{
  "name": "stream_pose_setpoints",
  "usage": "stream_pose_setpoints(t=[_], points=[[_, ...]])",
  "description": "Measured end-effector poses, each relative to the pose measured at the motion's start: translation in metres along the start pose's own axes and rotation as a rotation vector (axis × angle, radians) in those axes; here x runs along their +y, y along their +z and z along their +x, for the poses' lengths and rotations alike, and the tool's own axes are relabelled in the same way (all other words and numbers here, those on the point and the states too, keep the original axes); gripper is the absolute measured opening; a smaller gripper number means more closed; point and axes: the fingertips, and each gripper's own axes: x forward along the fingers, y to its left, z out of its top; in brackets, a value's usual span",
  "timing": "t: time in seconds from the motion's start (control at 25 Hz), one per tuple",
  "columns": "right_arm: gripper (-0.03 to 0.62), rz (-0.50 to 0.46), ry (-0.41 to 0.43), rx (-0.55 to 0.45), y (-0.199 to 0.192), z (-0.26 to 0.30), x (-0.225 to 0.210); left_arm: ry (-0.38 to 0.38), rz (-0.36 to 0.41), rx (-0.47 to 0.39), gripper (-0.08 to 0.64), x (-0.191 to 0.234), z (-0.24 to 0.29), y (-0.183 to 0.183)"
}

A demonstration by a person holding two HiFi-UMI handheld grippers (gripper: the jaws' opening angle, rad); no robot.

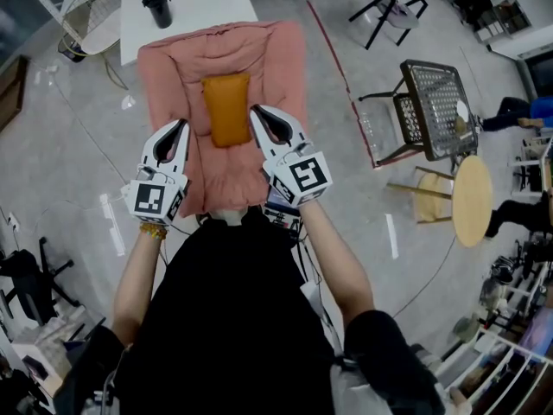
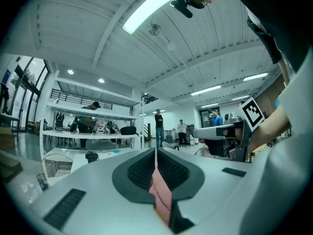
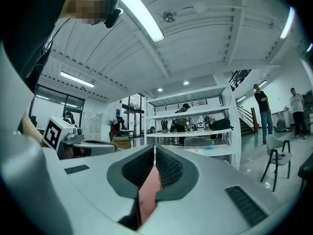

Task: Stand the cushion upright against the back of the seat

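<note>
Our black top (image 1: 233, 318) fills the near edge of the head view, with both forearms reaching forward from it. Just beyond, the left gripper (image 1: 177, 130) and the right gripper (image 1: 266, 121) sit on the near half of the pink seat pad (image 1: 173, 67), one on each side of the orange cushion (image 1: 226, 109). In the left gripper view, the jaws are pressed together on a fold of pink fabric (image 2: 161, 192). The right gripper view shows the same: its jaws pinch pink fabric (image 3: 148, 197). The orange cushion lies flat in the middle of the pad, between the two gripper tips; we cannot tell whether either one touches it. Farther off stands a white table (image 1: 186, 3) with a black cup (image 1: 158, 9). To the right are a mesh chair (image 1: 436, 106) and a round wooden table (image 1: 473, 200).
</note>
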Motion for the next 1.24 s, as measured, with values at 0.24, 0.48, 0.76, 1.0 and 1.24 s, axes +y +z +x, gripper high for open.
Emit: stream_pose_setpoints(t=[0.24,0.48,0.76,1.0,1.24], points=[[0.015,-0.008,0.017,0.030,-0.013,0.004,0.007,0.001,0.012,0.016,0.025,0.005,0.000,-0.007],[0.015,-0.033,0.050,0.058,-0.024,0.011,0.018,0.016,0.015,0.041,0.025,0.016,-0.001,-0.017],[0.015,-0.015,0.053,0.053,-0.023,0.023,0.021,0.017,0.008,0.055,0.025,0.022,-0.001,-0.022],[0.015,-0.013,0.067,0.071,-0.032,0.026,0.022,0.023,0.003,0.065,0.025,0.026,-0.001,-0.027],[0.015,-0.007,0.067,0.079,-0.034,0.027,0.020,0.024,-0.006,0.074,0.025,0.025,0.002,-0.031]])
